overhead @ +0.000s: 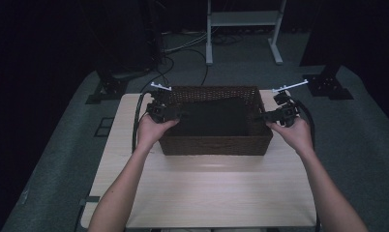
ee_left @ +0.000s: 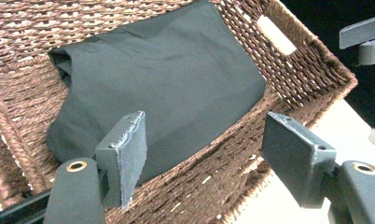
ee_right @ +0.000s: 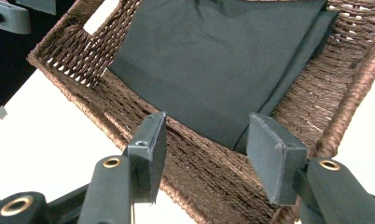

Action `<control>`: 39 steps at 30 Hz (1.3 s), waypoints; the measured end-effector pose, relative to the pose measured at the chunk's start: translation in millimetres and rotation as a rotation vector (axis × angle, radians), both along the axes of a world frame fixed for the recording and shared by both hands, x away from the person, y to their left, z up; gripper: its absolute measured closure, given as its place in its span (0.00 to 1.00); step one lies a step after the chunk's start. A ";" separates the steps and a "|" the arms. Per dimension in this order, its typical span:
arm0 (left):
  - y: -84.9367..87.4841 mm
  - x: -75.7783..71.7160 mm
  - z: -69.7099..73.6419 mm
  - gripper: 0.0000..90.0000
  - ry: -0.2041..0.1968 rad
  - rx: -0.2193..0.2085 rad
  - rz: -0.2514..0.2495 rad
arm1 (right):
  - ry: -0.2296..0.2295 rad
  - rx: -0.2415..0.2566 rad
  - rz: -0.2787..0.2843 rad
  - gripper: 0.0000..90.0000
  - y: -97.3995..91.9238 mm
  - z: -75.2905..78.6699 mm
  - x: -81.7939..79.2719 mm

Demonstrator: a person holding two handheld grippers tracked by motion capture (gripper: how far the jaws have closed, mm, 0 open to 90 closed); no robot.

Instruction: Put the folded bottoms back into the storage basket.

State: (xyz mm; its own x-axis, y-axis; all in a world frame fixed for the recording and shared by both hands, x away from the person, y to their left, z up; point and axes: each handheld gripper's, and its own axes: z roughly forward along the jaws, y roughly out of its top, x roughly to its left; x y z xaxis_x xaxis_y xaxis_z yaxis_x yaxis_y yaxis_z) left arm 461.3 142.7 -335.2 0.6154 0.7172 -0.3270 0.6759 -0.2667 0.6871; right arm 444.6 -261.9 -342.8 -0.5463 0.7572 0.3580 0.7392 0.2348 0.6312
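Two spread-jawed grippers, left (overhead: 179,115) and right (overhead: 261,117), at opposite ends of wicker basket (overhead: 214,144) with dark cloth (overhead: 213,117).

High view looks forward and down over the whole table (overhead: 207,188). Both gripper views sit close (from opposite ends), angled down into the same basket (ee_left: 311,70) and its dark cloth (ee_right: 223,60).

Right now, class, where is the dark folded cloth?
The dark folded cloth lies inside the wicker basket at the table's far middle, between the left gripper and right gripper.

Dim surroundings, brightly lit tabletop
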 end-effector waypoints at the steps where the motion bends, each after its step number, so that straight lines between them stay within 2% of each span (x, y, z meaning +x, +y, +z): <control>1: -0.3 -0.8 0.3 0.33 -0.003 0.000 0.001 | 0.001 -0.001 0.000 0.52 -0.3 -0.2 -0.9; 13: -7.8 -12.0 3.5 0.27 -0.023 0.015 -0.041 | -0.006 0.011 0.003 0.51 -4.8 -3.5 -12.1; 25: -4.3 -28.0 2.5 0.23 -0.046 0.001 -0.043 | -0.009 0.022 0.000 0.50 -10.0 -7.5 -25.3; 39: 0.5 -44.0 1.6 0.22 -0.066 0.007 -0.047 | -0.029 0.018 0.021 0.48 -8.1 -6.1 -39.6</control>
State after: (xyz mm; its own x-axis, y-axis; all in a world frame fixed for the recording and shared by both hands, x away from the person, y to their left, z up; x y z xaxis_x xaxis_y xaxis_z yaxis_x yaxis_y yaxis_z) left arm 417.3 143.2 -333.6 0.6688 0.6890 -0.2794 0.6156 -0.3026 0.7276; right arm 405.0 -270.0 -348.9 -0.5720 0.7395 0.3549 0.7156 0.2386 0.6565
